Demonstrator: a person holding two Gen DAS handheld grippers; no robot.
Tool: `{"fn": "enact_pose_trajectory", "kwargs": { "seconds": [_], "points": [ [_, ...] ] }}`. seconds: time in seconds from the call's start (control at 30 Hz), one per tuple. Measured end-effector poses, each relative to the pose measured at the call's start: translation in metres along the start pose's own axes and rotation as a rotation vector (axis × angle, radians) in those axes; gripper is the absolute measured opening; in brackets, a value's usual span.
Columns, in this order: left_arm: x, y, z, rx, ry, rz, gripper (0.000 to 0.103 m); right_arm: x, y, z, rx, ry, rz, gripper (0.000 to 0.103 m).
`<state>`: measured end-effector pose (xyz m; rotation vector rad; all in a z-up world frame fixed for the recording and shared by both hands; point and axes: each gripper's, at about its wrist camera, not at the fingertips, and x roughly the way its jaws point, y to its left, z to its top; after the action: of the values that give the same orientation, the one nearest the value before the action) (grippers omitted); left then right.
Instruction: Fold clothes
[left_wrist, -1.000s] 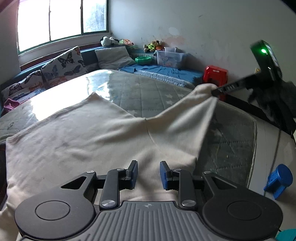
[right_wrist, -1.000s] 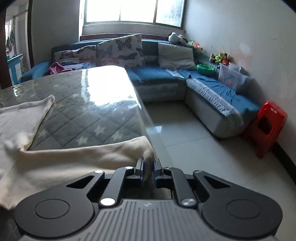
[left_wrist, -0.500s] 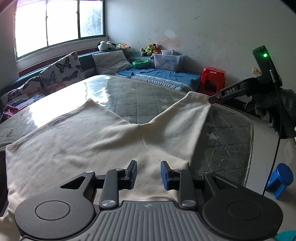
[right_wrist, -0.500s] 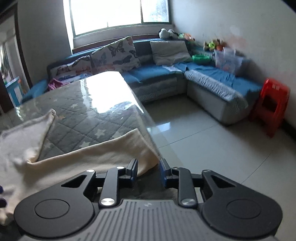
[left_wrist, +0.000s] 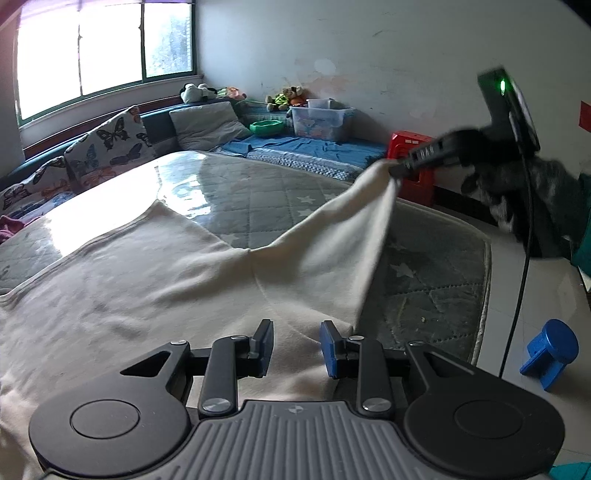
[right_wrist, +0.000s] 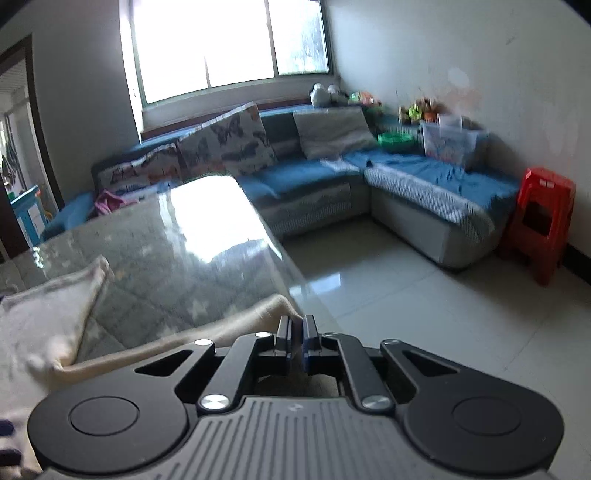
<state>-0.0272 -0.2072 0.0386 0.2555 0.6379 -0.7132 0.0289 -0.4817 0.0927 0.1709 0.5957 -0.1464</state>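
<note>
The right gripper (right_wrist: 296, 338) pinches the end of the cream garment's (left_wrist: 155, 280) sleeve (left_wrist: 343, 236) and holds it raised above the quilted table (left_wrist: 436, 280), while the left gripper (left_wrist: 296, 347) hovers over the body with fingers spread, gripping nothing. The body lies flat across the table. Best play here, I'd say: carry that sleeve low and inward across the chest, keep it taut, and let the left pin the shoulder line.

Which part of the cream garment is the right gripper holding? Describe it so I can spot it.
Start at the quilted grey table. The cream garment lies spread across it; one sleeve rises off the surface toward the red stool. Its tip is pinched in the right gripper, the only part lifted.
</note>
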Motion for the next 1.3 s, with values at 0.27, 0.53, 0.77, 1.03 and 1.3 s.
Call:
{"fn": "enact_pose_trajectory", "kwargs": {
  "seconds": [0.27,0.53,0.77,1.03,1.3],
  "points": [
    [-0.006,0.004,-0.001,-0.043,-0.027,0.002,0.036,-0.031,0.032,0.037,-0.083,-0.095,0.087,0.004],
    [-0.047,0.045,-0.022,-0.195,-0.054,0.106,0.036,-0.071,0.108,0.061,-0.237,-0.174,0.286,0.004],
    [-0.085,0.079,-0.053,-0.328,-0.073,0.200,0.036,-0.075,0.201,0.049,-0.401,-0.144,0.512,0.004],
    [-0.104,0.087,-0.079,-0.411,-0.074,0.244,0.039,-0.050,0.296,-0.012,-0.567,0.023,0.683,0.004],
    [-0.110,0.089,-0.088,-0.445,-0.075,0.251,0.040,-0.060,0.284,-0.031,-0.599,0.087,0.700,0.009]
  ]
}}
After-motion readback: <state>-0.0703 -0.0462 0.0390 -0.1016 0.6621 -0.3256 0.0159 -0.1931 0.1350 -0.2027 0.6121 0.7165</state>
